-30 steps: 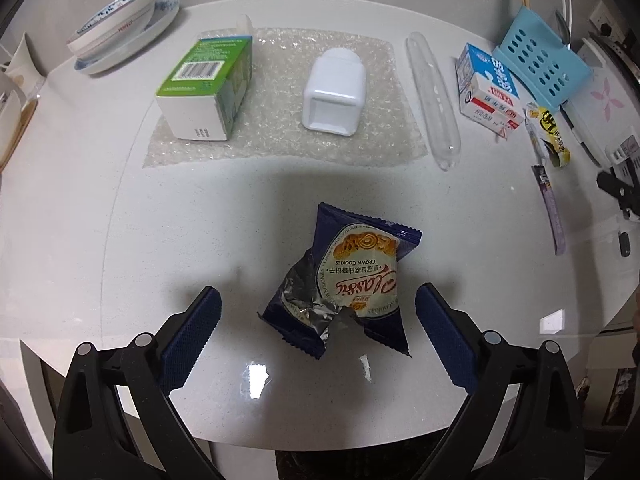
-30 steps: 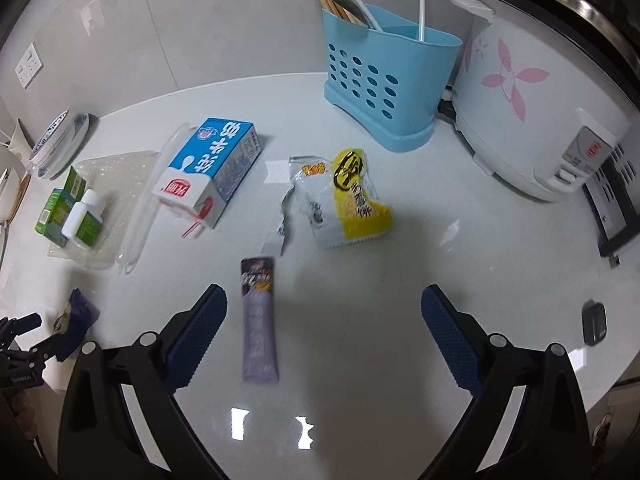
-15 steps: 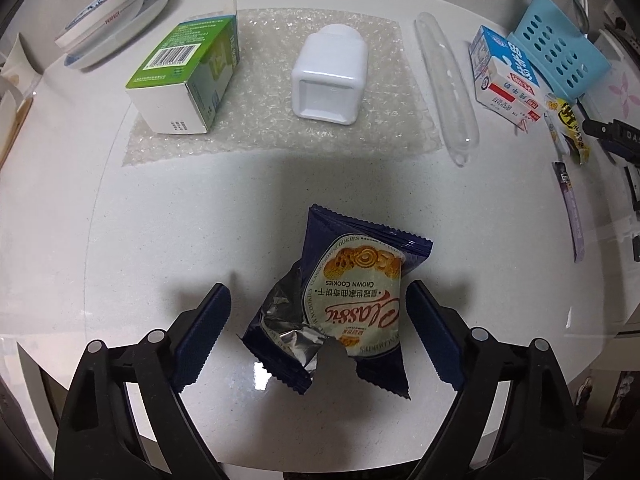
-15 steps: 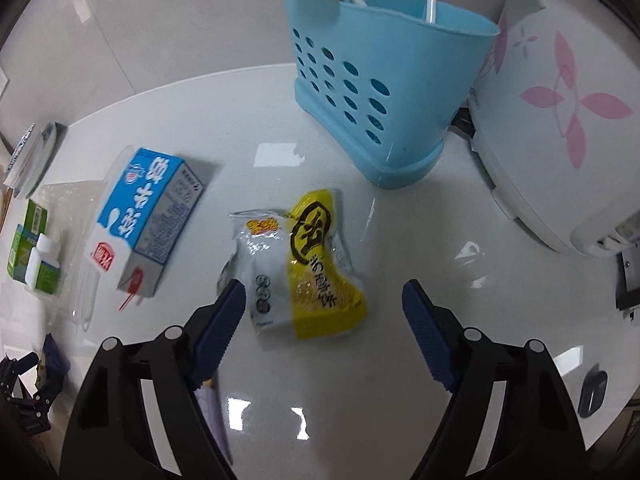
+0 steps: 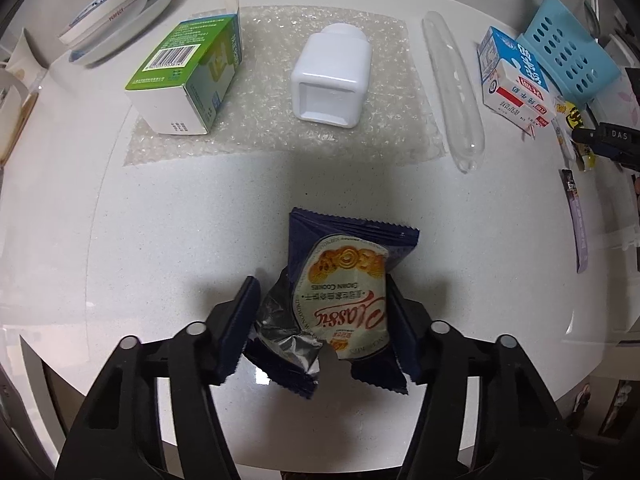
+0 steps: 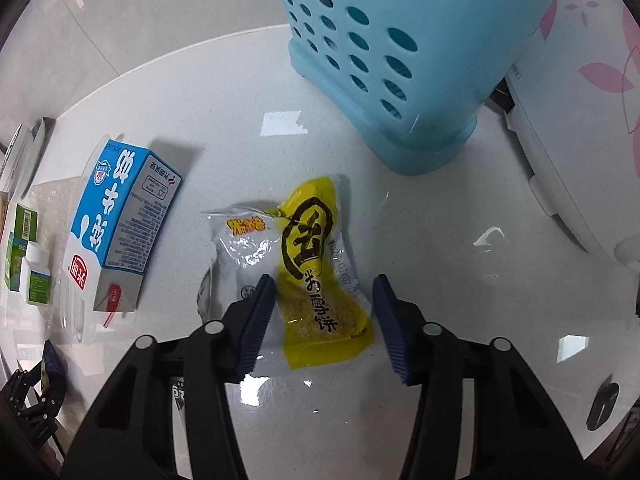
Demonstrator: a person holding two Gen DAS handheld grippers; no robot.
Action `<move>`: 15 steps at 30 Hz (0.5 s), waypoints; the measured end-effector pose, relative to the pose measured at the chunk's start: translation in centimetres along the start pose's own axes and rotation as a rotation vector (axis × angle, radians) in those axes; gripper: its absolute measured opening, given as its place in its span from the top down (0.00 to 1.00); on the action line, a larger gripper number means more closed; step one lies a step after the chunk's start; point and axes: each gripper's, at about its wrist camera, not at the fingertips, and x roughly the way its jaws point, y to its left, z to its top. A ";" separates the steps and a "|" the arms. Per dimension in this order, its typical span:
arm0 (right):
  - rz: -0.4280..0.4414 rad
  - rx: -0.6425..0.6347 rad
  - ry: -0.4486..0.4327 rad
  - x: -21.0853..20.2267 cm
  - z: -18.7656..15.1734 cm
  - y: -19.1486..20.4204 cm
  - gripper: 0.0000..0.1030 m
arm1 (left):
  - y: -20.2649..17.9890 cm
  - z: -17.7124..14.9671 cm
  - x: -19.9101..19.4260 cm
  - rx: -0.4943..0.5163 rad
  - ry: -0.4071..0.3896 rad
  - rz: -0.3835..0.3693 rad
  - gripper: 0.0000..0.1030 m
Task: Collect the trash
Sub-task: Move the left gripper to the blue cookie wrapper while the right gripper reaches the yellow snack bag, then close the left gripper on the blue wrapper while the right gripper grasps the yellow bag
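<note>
A torn dark blue cookie wrapper (image 5: 344, 292) lies on the white table (image 5: 160, 220) between the fingers of my left gripper (image 5: 320, 284). Its jaws are closing: the right pad is at the wrapper's edge and the left pad sits just beside the silver torn flap, with no squeeze showing. A yellow and clear snack packet (image 6: 316, 264) lies between the fingers of my right gripper (image 6: 324, 280), whose jaws are also closing. Its left finger (image 6: 256, 312) overlaps the clear part, and a small gap remains at the right pad.
On a bubble wrap sheet (image 5: 272, 120) lie a green box (image 5: 188, 76) and a white bottle (image 5: 330, 80). A clear tube (image 5: 452, 88), a blue milk carton (image 6: 116, 228), a purple sachet (image 5: 576, 220), a blue basket (image 6: 400, 60), a rice cooker (image 6: 580, 120) and stacked plates (image 5: 116, 12) surround them.
Both grippers' jaws have narrowed around their wrappers. The right gripper moved from the purple sachet to over the yellow packet, closer to the basket. The left gripper came slightly lower over the cookie wrapper.
</note>
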 end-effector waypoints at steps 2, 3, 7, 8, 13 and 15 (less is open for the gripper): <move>-0.008 -0.006 0.000 0.1 0.1 0.1 0.60 | -0.2 0.0 -0.1 0.006 0.000 0.006 0.55; -0.014 -0.011 -0.002 0.1 0.1 0.1 0.61 | -0.2 -0.1 -0.2 0.008 0.001 0.009 0.59; -0.030 -0.020 0.003 0.2 0.0 0.6 0.74 | -0.5 -0.1 -0.4 0.022 0.003 0.018 0.69; -0.031 -0.017 0.004 0.2 0.0 0.6 0.75 | -0.6 0.0 -0.5 0.024 0.003 0.019 0.74; -0.028 -0.013 -0.007 -0.4 -0.6 0.4 0.85 | -0.6 0.0 -0.7 0.004 -0.006 0.007 0.84; -0.037 -0.022 -0.024 -1.0 -1.0 0.4 0.86 | -0.7 0.1 -0.8 0.006 -0.012 0.010 0.86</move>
